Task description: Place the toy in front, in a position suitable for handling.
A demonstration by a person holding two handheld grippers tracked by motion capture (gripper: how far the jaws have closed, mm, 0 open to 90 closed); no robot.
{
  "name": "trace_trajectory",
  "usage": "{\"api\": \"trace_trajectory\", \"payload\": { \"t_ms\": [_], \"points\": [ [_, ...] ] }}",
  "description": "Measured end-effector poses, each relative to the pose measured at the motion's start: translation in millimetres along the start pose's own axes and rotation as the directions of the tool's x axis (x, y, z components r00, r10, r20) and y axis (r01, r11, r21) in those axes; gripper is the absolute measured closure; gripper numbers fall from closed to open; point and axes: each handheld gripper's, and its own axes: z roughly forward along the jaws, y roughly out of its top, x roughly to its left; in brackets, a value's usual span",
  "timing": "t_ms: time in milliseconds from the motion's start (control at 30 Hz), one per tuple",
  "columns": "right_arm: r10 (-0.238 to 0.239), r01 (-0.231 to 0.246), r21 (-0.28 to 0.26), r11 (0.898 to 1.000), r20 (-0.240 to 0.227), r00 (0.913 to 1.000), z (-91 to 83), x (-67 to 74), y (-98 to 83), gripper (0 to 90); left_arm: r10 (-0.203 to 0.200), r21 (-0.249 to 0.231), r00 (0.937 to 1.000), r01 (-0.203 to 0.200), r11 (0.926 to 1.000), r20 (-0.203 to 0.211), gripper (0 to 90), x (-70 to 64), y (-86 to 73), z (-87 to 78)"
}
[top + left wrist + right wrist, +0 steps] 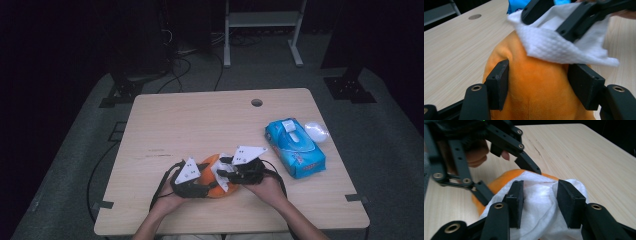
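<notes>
An orange plush toy (210, 161) lies near the table's front edge. My left gripper (206, 188) holds it from the left. In the left gripper view both pads (499, 82) press on the toy's (536, 90) sides. A white wet wipe (554, 47) is draped over the toy's top. My right gripper (227, 173) comes in from the right and rests on it. In the right gripper view its jaws (540, 195) stand apart, with the wipe (539, 207) lying loosely bunched between the pads. The toy (506, 176) peeks out beyond the wipe, with the left gripper (510, 185) around it.
A blue pack of wet wipes (295, 148) lies at the right of the wooden table (200, 120), with a white cap-like object (316, 131) beside it. There is a round cable hole (256, 102) near the far edge. Cables and stands are on the floor behind.
</notes>
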Motion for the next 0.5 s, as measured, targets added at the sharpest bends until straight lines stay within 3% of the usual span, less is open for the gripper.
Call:
{"api": "trace_trajectory", "payload": {
  "t_ms": [33,100,233,267,367,500],
  "points": [
    [0.000,0.000,0.000,1.000,0.000,1.0000,0.0,0.0,0.0,58.7,0.000,0.001,1.0000,0.000,1.0000,0.002,36.0,0.3,-0.2,0.1],
    [0.002,-0.002,0.007,1.000,0.017,0.9999,0.7,-0.9,-4.0,68.0,-0.001,0.001,1.0000,0.001,1.0000,0.005,33.9,1.1,0.7,0.2],
    [0.015,-0.016,0.018,1.000,0.032,0.9994,-0.2,0.0,-8.0,75.8,-0.007,0.014,0.9999,0.007,0.9999,-0.009,22.4,1.2,3.9,-2.0],
    [0.039,-0.039,0.017,0.999,0.034,0.9987,-3.4,-2.0,-8.8,78.7,-0.009,0.015,0.9998,0.009,0.9999,-0.019,19.8,0.4,3.9,-2.5],
    [0.049,-0.050,0.010,0.999,0.038,0.9980,-8.0,-5.2,-9.4,80.4,-0.013,0.011,0.9995,0.013,0.9999,-0.028,20.2,-0.7,3.5,-3.3],
    [0.097,-0.098,0.012,0.995,0.087,0.9914,-25.1,-16.9,-20.7,81.3,-0.023,0.009,0.9994,0.024,0.9997,-0.027,26.5,1.8,0.8,-3.2]
  ]
}}
